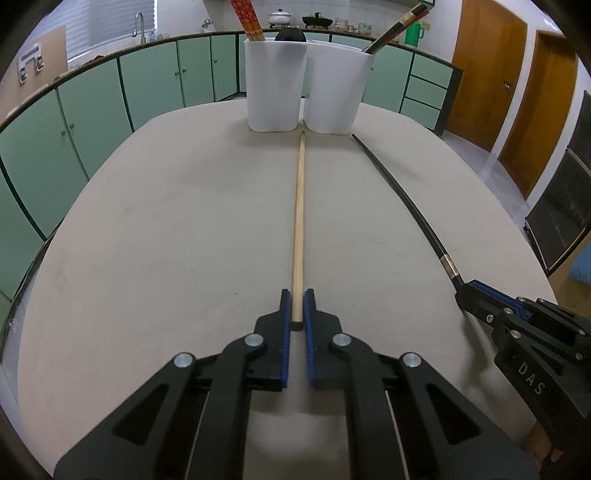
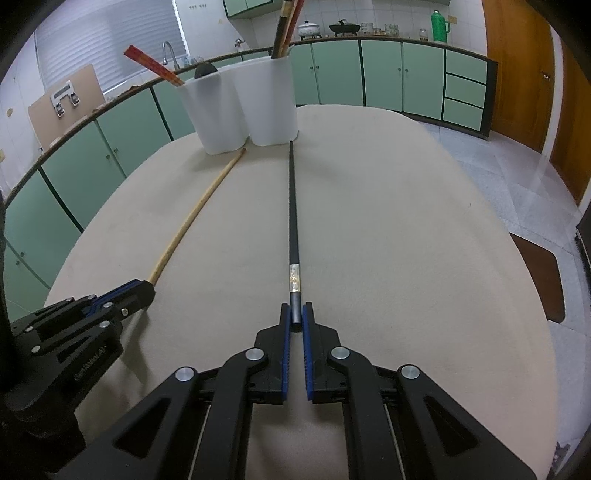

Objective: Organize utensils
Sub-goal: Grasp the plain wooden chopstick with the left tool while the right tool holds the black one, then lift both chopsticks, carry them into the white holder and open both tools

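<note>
A pale wooden chopstick (image 1: 298, 221) lies lengthwise on the beige table, and my left gripper (image 1: 297, 300) is shut on its near end. To its right lies a black chopstick (image 1: 402, 205) with a silver band; my right gripper (image 2: 296, 314) is shut on that one's near end. Both sticks point toward two white holders. The left holder (image 1: 274, 83) has red chopsticks (image 1: 246, 18) standing in it. Dark chopsticks (image 1: 400, 27) lean out of the right holder (image 1: 337, 86). In the right wrist view the wooden chopstick (image 2: 195, 214) and left gripper (image 2: 142, 291) show at the left.
The beige table (image 1: 166, 240) spreads wide on both sides of the sticks. Green cabinets (image 1: 155, 85) and a counter with pots run behind the holders. Wooden doors (image 1: 487, 70) stand at the right, and a dark chair seat (image 2: 543, 280) sits beyond the table's right edge.
</note>
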A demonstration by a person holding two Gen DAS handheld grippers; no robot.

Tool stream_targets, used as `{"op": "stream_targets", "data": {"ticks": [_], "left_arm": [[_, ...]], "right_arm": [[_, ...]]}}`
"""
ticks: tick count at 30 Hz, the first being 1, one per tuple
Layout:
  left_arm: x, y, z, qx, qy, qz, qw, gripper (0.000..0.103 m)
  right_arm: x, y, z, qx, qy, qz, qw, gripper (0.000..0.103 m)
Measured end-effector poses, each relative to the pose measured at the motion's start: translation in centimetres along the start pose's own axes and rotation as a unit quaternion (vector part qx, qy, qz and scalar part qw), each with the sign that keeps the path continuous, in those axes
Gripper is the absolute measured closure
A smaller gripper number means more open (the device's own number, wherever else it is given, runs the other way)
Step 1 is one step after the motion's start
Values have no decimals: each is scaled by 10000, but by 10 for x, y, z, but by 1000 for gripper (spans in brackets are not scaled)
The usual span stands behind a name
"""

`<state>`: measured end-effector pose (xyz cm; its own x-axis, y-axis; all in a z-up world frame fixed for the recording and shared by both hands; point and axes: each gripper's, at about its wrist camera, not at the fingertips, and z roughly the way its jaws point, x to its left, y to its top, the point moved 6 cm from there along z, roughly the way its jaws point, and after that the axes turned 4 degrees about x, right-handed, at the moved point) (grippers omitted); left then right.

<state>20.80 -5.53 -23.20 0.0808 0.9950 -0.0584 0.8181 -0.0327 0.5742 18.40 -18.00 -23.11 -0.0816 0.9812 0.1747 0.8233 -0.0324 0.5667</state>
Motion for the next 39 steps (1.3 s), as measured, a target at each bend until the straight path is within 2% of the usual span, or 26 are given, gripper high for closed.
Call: {"op": "stream_targets", "data": {"ticks": [4,15,27,39], "left_arm": [[1,1,-10,-89,-9,41,10000,97],[8,19,-62,-578,-86,60,9983,97],[7,72,-121,-1403,-164,210,9897,97],[1,135,-152,-1820,-521,358,9813,97]], "right_arm": [[-1,2,-7,-36,142,124,9998,97],[4,33,-56,-628,116,-108,9979,97],[17,88,-105,-1261,203,-468,9907,97],[42,155,-142,-1528,501,-828,9835,97]]}}
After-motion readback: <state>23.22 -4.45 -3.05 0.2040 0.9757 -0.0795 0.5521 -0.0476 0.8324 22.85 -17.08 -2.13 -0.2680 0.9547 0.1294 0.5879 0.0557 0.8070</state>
